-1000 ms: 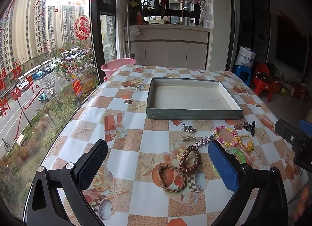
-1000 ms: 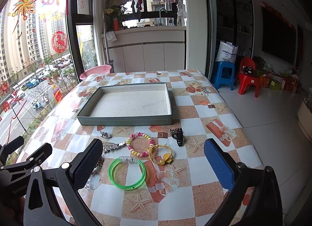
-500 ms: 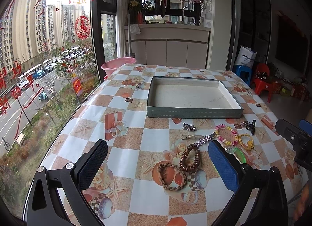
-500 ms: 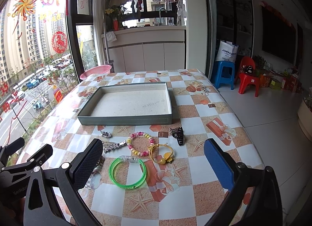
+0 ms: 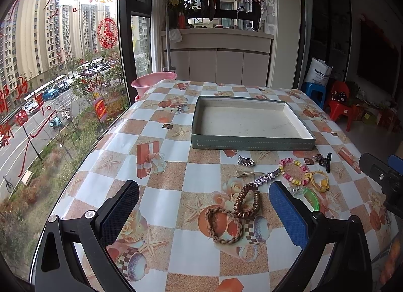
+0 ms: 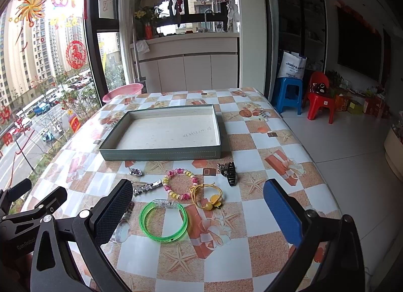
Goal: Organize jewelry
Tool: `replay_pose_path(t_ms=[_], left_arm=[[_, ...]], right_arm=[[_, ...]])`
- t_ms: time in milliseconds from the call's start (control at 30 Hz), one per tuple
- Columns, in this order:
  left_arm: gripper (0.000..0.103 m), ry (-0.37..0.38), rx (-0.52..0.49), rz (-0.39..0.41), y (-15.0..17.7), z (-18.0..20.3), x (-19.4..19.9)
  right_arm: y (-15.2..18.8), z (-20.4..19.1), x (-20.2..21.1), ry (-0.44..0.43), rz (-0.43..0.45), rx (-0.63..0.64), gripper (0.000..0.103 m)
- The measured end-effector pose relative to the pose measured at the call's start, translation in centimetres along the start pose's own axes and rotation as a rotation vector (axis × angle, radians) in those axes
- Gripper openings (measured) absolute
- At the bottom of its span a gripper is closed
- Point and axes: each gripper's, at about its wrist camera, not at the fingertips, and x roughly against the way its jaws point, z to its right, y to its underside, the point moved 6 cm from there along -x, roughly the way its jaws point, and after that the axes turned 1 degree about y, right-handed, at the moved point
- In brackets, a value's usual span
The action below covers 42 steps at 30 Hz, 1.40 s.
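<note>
A grey-green tray (image 5: 252, 142) (image 6: 161, 153) with a pale, bare floor lies mid-table. In front of it lie a braided bracelet (image 5: 223, 224), a brown coil bracelet (image 5: 248, 200), a star clip (image 5: 264, 177) (image 6: 147, 187), a silver charm (image 5: 245, 161) (image 6: 134, 171), a pink-yellow bead bracelet (image 5: 293, 171) (image 6: 180, 183), a yellow hair tie (image 5: 320, 182) (image 6: 207, 195), a green bangle (image 6: 163, 221) and a black claw clip (image 5: 326, 161) (image 6: 230, 172). My left gripper (image 5: 204, 214) is open above the near table edge. My right gripper (image 6: 199, 212) is open over the bangle.
A patterned checkered cloth (image 5: 163, 191) covers the table. A pink basin (image 5: 153, 81) sits beyond its far left corner by the window. A blue stool (image 6: 288, 95) and a red chair (image 6: 320, 100) stand on the floor to the right.
Both views have shifted very slightly; the jewelry and the tray lie where they were. Both grippers stay open.
</note>
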Motion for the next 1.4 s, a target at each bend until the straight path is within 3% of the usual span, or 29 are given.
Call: replay_pose_path(t_ms=[1400], left_arm=[[0.103,0.001,0.009,-0.006,0.10,-0.02,-0.13]], right_arm=[[0.02,0.29,-0.28,-0.002,-0.004,-0.005,0.103]])
